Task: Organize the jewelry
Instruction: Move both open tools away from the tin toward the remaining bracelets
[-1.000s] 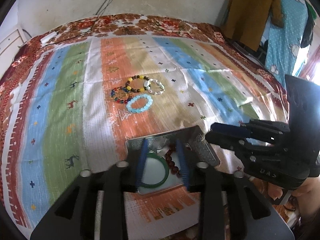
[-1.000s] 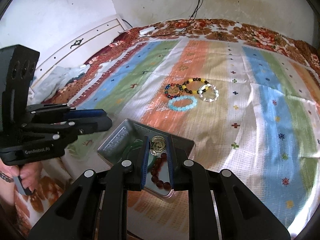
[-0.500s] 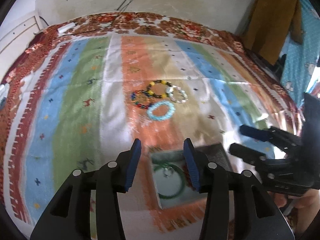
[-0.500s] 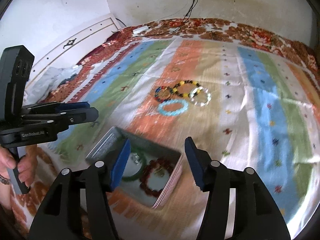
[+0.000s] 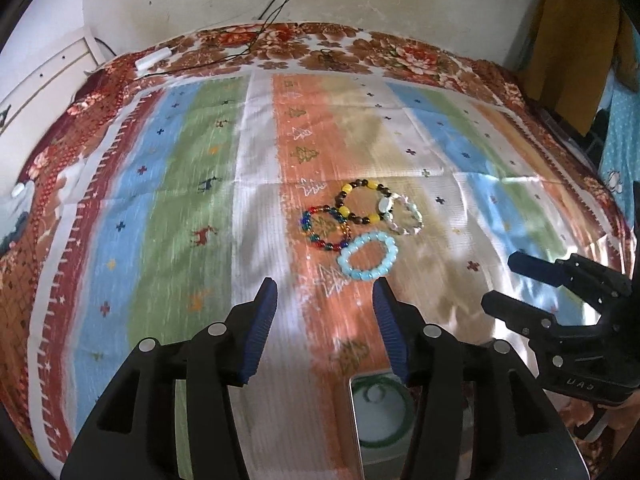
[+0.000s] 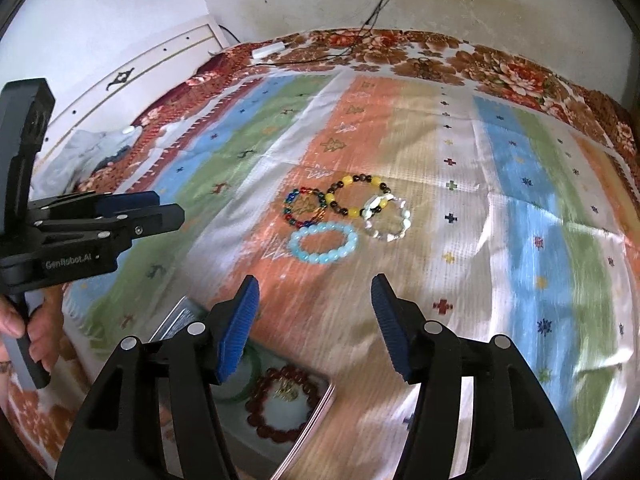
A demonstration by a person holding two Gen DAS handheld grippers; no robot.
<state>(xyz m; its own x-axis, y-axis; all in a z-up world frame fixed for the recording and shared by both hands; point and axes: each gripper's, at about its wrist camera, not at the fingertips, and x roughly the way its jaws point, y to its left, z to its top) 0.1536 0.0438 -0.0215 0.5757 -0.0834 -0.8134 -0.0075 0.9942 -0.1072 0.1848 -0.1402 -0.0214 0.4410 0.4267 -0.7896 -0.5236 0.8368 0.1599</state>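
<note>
Green bangle in tin, half hidden behind claw.

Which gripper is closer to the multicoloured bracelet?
Left, though narrowly. The left gripper hangs before the multicoloured bracelet, slightly leftward; the right gripper hangs further rightward. Both jaws have just been opening, empty.

Six bracelets, one tin

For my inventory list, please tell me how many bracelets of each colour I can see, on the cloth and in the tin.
Light blue bead bracelet: 1
Clear crystal bracelet: 1
Yellow-and-brown bead bracelet: 1
Multicoloured bead bracelet: 1
Dark red bead bracelet: 1
Green bangle: 1
Total: 6
</note>
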